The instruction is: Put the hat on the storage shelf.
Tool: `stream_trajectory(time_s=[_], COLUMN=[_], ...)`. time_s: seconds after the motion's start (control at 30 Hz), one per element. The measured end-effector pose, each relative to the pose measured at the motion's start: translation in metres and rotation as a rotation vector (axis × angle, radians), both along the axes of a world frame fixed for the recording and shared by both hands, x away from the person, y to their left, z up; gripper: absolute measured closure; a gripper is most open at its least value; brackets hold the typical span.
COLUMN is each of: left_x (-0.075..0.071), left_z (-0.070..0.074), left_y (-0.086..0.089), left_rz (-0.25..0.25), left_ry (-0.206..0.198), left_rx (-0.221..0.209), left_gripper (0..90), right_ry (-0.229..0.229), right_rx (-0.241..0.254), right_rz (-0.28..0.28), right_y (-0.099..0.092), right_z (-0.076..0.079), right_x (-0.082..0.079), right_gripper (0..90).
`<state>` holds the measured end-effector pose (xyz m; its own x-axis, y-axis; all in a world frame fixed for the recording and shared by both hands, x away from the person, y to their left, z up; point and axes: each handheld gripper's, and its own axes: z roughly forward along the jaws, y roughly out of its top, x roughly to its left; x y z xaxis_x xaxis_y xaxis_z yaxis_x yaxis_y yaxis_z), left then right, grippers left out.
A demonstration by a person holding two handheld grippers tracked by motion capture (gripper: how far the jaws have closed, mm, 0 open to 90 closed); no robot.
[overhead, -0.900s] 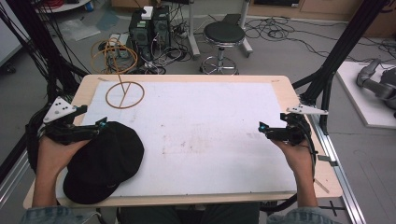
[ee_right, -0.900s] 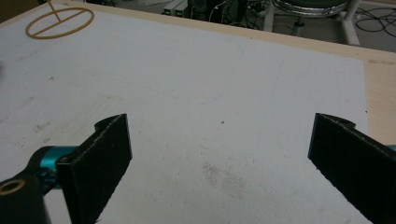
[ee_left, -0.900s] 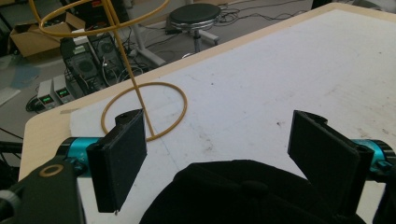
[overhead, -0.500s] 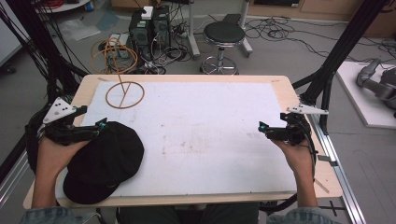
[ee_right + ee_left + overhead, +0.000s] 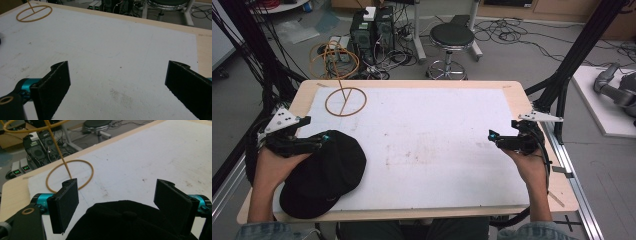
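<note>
A black cap (image 5: 324, 175) lies on the white mat at the near left of the table. My left gripper (image 5: 319, 140) hovers at the cap's far edge; in the left gripper view the cap's crown (image 5: 125, 222) sits low between the jaws, which stand wide apart and do not press it. That left gripper (image 5: 116, 187) is open. A yellow wire stand (image 5: 345, 101), a ring base with a thin rod (image 5: 60, 152), stands at the far left corner. My right gripper (image 5: 492, 136) rests open at the right side over bare mat, seen open (image 5: 117, 67) with nothing between its jaws.
The white mat (image 5: 427, 140) covers most of the wooden table (image 5: 412, 84). Black frame posts rise at both sides. Beyond the far edge are a round stool (image 5: 452, 37), computer boxes (image 5: 372, 25) and floor cables. A grey robot arm (image 5: 612, 85) lies at the far right.
</note>
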<state>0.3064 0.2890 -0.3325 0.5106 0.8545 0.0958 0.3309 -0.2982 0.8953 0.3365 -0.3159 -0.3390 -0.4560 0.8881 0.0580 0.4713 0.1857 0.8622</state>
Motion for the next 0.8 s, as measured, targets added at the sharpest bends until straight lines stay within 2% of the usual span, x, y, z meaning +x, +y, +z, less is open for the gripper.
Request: stream_trajectory(time_s=[0.17,0.23,0.5,0.63,0.8], left_x=[0.005,0.007,0.011,0.012,0.012], left_z=[-0.008,-0.011,-0.024,-0.029,-0.032], left_y=[-0.006,-0.006,-0.006,-0.007,-0.009], left_rz=[-0.006,-0.004,-0.004,-0.008,-0.038], left_ry=[0.028,0.044,0.09,0.114,0.147], left_rx=[0.017,0.043,0.061,0.093,0.107], left_gripper=[20.9,20.9,21.0,21.1,21.3], right_ry=[0.002,0.003,0.005,0.005,0.006], right_rx=[0.0,-0.001,-0.002,-0.002,0.0], right_rz=[-0.001,-0.001,0.002,0.002,0.002], right_y=[0.0,0.0,0.001,0.001,0.001], right_z=[0.0,0.0,0.0,0.0,0.001], right_x=[0.0,0.0,0.0,0.0,0.0], right_gripper=[5.8,5.8,5.8,5.8,5.8])
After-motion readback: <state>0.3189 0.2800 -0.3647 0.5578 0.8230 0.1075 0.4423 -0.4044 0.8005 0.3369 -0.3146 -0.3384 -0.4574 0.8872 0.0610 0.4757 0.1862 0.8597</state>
